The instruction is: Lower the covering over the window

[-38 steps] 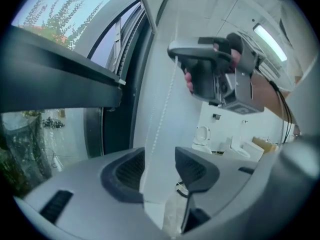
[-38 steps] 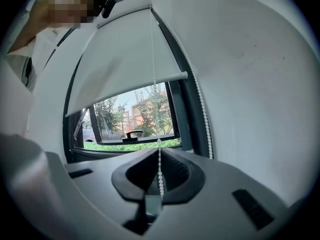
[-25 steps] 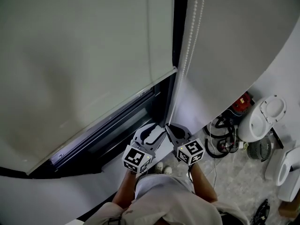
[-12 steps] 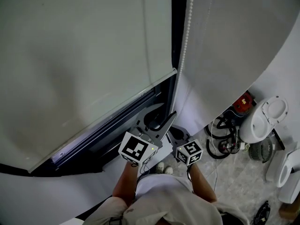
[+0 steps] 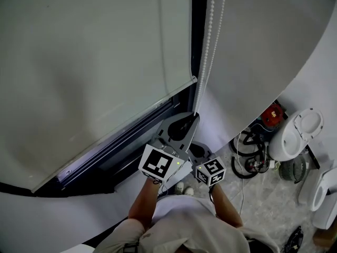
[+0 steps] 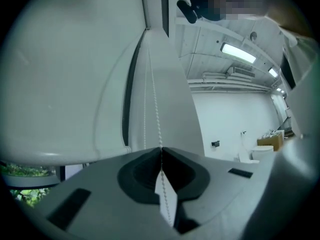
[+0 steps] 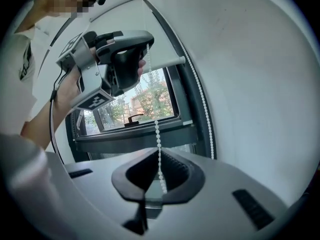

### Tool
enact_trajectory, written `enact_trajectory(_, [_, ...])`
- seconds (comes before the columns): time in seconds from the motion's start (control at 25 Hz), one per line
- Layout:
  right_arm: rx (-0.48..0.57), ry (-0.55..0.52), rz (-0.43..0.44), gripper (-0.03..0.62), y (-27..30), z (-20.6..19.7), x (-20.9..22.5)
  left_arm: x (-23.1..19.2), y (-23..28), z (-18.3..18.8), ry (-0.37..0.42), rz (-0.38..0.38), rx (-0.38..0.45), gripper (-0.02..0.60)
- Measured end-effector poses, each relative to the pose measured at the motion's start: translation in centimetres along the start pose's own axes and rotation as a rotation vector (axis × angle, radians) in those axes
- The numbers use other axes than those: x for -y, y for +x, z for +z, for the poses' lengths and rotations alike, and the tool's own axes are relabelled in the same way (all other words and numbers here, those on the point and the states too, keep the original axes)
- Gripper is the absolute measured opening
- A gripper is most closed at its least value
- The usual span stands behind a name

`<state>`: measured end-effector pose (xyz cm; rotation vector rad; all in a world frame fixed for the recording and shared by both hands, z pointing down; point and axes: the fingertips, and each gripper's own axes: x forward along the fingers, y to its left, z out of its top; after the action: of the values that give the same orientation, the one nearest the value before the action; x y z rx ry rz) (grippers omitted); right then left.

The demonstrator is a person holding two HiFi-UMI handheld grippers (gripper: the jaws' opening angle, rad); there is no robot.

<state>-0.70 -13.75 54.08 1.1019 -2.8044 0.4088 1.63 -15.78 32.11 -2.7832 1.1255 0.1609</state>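
left gripper (image 5: 194, 119): jaws have just been closing, now pinching the bead chain (image 5: 206, 62) | right gripper (image 7: 159, 153): pinching the same chain lower down | roller blind (image 5: 95, 62): hanging mostly lowered, left of chain | remaining: bottom window (image 7: 145, 101) strip showing, likely needing more pulls

left gripper (image 5: 195, 119) lifted, apparently, jaws just closed on bead chain (image 6: 157, 120)

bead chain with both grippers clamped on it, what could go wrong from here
1. The left gripper has just closed on the bead chain at its jaw tips; beads could slip on a pull.
2. The right gripper pinches the same strand lower, so slack may loop between them.
3. Two strands hang close; the wrong one would raise the roller blind.
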Motion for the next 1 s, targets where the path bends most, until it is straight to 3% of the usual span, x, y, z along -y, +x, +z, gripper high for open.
enact_trajectory(0.6, [-0.212,-0.039,-0.018,0.009,0.4,-7.6,0.3,0.9,-1.2,-8.5,-0.066,0.040,-0.146,0.015])
enact_trajectory(0.76, [-0.237,-0.060,-0.022,0.014,-0.2,-6.8,-0.3,0.9,-1.1,-8.4,-0.074,0.052,-0.182,0.015])
enact_trajectory(0.88, [-0.233,-0.069,-0.031,0.020,-0.5,-7.6,0.2,1.1,-1.3,-11.3,-0.088,0.053,-0.218,0.015])
enact_trajectory(1.0, [-0.221,-0.072,-0.035,0.067,-1.2,-6.8,0.2,1.6,-1.6,-13.0,-0.097,0.055,-0.244,0.015])
